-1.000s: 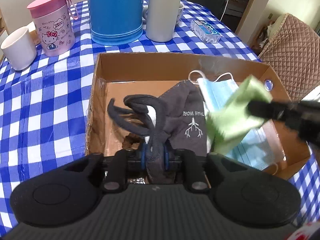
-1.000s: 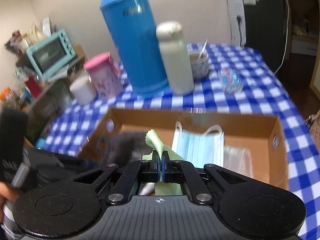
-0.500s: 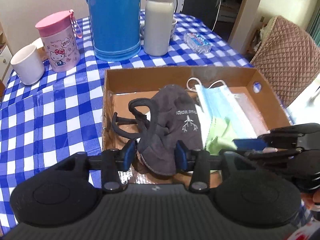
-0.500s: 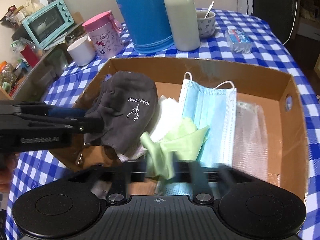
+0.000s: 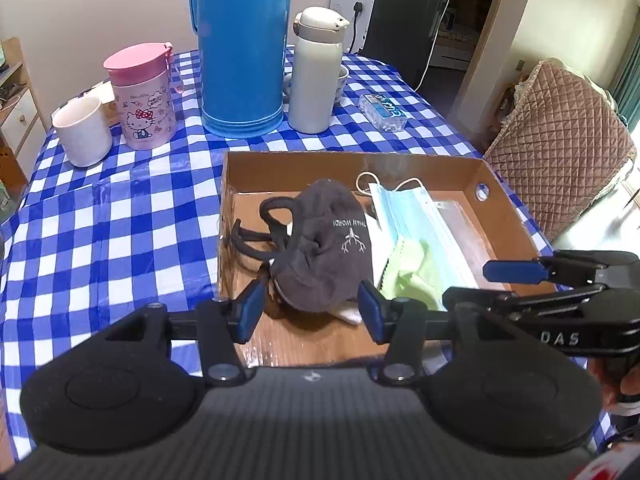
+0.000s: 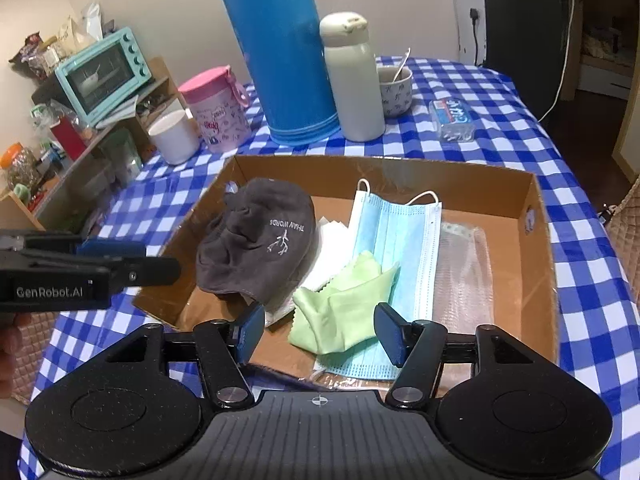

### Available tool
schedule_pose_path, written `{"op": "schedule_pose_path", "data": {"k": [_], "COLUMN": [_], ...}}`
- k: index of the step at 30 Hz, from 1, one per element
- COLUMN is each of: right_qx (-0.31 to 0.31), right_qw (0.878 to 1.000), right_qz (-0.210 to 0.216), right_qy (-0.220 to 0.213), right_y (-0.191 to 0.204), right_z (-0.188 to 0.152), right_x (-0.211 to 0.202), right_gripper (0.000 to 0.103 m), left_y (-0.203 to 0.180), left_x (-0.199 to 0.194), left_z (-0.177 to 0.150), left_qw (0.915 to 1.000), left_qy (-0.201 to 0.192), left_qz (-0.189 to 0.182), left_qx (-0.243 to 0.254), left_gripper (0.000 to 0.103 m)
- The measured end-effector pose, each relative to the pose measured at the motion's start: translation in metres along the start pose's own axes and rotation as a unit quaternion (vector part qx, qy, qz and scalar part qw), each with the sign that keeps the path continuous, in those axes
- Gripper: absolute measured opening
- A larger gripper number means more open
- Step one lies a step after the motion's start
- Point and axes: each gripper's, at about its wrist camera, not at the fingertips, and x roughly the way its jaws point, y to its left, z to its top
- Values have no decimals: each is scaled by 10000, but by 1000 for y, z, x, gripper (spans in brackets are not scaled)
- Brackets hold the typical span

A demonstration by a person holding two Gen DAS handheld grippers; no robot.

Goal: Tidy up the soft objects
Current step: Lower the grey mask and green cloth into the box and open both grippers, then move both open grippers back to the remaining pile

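While both pairs of tongs hover over the near edge of one open cardboard box (image 6: 540, 248), their jaws are spreading wider and nothing is pinched in either. The left gripper (image 5: 312, 311) sits above the near end of one dark grey cloth mask (image 5: 324, 248); the right gripper (image 6: 320, 336) sits above one pale green cloth (image 6: 344, 300).

All the soft things lie inside the box. Counted: one grey mask on the left side, one white cloth (image 6: 330, 248) half under it, one green cloth in front, one light blue medical mask (image 6: 396, 240) with two white ear loops, and one clear plastic bag (image 6: 464, 276) flat on the right.

The grey mask carries white print, seen upside down, reading roughly "THAN WORDS" above a small branch drawing.

The box stands on a blue and white checked tablecloth (image 5: 100, 240). Behind it stand one tall blue flask (image 5: 244, 40) with partly legible white lettering, one cream bottle (image 5: 316, 72), one pink Hello Kitty cup (image 5: 142, 96), one white mug (image 5: 82, 130), one small patterned cup (image 6: 394, 88) and one clear packet (image 6: 454, 118) with a blue label.

The left gripper's side reads "GenRobot.AI".
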Motion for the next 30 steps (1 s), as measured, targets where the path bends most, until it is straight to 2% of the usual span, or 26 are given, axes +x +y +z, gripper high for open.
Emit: {"op": "schedule_pose_path", "data": {"k": [16,30], "right_qx": [199,148], "right_qw": [9992,9979], "right_qz": [-69,-17], "right_qy": [-334,-626], "right_y": [12,38], "right_z": [-21,-40], "right_x": [-58,-108], "right_gripper": [63,63], "left_y": [-14,-17], "left_x": [-59,-116], "left_z": [-29,-57], "left_qw": [9998,9989], "left_qy": [-126,-401], "left_qz": [102,158], "left_qx": [-75,-185], "left_gripper": [49,49]}}
